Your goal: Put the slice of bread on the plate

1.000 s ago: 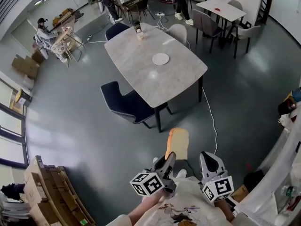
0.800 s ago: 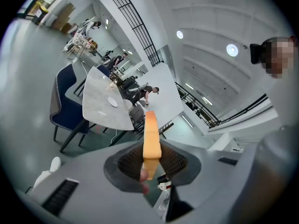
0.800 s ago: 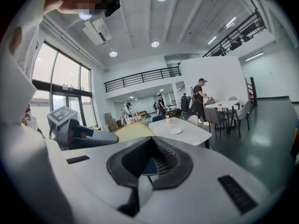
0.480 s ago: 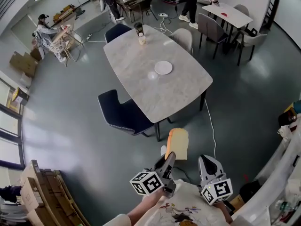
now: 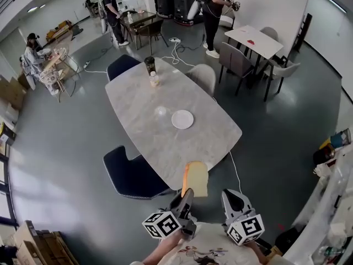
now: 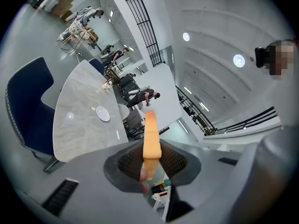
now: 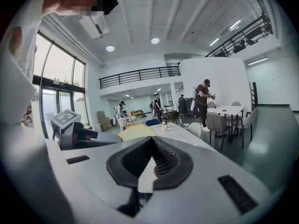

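Right now your left gripper (image 5: 187, 196) has its jaws clamped on the lower edge of the slice of bread (image 5: 195, 179), so the slice stands upright in front of you, crust on top and flat face turned sideways. Gripping it low like that leaves most of the slice free to be laid flat later, and holding it on edge probably stops a soft slice from drooping. In the left gripper view the slice of bread (image 6: 151, 134) sits squarely between the dark pads, thin edge toward the camera. Your right gripper (image 5: 229, 199) rides alongside with its jaws closed on nothing, held level and out of the way, since this job likely needs only one. The white plate (image 5: 182, 119) waits near the middle of the marble surface (image 5: 138, 106), well apart from the bread and with bare stone around it. A jar (image 5: 154, 80) and a dark cup (image 5: 149, 64) stand at the far end, clear of your route. A navy chair (image 5: 129, 173) sits at the near left side, so coming in over the near corner looks easiest. The bread is in the air, not yet over the surface.
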The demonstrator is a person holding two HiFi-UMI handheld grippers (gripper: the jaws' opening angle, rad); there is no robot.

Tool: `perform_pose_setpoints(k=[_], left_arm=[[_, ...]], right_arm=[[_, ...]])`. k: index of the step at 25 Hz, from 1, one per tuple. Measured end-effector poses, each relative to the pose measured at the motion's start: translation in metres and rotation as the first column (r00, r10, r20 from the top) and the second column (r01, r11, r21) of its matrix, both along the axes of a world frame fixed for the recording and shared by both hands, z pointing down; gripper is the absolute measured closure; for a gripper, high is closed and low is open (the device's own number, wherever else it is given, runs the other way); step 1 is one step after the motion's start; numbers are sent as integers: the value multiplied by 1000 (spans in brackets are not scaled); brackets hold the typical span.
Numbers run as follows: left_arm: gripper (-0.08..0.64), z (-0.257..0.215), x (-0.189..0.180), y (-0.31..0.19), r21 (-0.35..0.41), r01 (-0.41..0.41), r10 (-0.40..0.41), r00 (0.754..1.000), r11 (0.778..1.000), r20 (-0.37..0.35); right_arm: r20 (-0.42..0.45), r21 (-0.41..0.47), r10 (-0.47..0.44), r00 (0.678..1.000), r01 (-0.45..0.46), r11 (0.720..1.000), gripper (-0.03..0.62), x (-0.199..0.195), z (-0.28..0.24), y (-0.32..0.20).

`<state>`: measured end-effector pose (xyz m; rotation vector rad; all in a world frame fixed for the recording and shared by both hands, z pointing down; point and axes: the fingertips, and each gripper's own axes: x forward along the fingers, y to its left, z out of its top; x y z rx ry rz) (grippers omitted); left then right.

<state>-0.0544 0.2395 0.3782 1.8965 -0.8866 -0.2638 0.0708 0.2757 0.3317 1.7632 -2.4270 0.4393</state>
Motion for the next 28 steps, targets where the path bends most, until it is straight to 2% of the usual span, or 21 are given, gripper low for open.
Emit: perform_pose_setpoints(k=[5,10,14,19,21,24,28], left_arm=[[463,2,-19,-56,11,6,-6,1000,1000,-1],[463,6,-21,-73,-13,14,-14,1000,1000,2],[463,11,-6,-113,-25,22,-22,1000,999,-4],[463,54,11,-162,-89,52,-51,998,995,24],[463,66,18,-179,-115,72,-68,997,991,34],[464,71,32,-207,-121,96,-91,995,988,52],[463,78,41,-249,-104,120,-111,990,987,85]], right_arm=[[13,-2,14,1000,-14,1000,589,-11,1,-57],[-7,-37,-29,1000,29,999,589,-15,5,-75],[8,-42,-83,997,83,996,589,-5,8,-122],[-23,-55,-155,988,153,987,589,10,30,-191],[-22,-64,-204,979,202,977,589,13,32,-212],[-10,-88,-305,952,303,949,589,14,36,-239],[67,-120,-355,933,360,925,589,15,46,-276]])
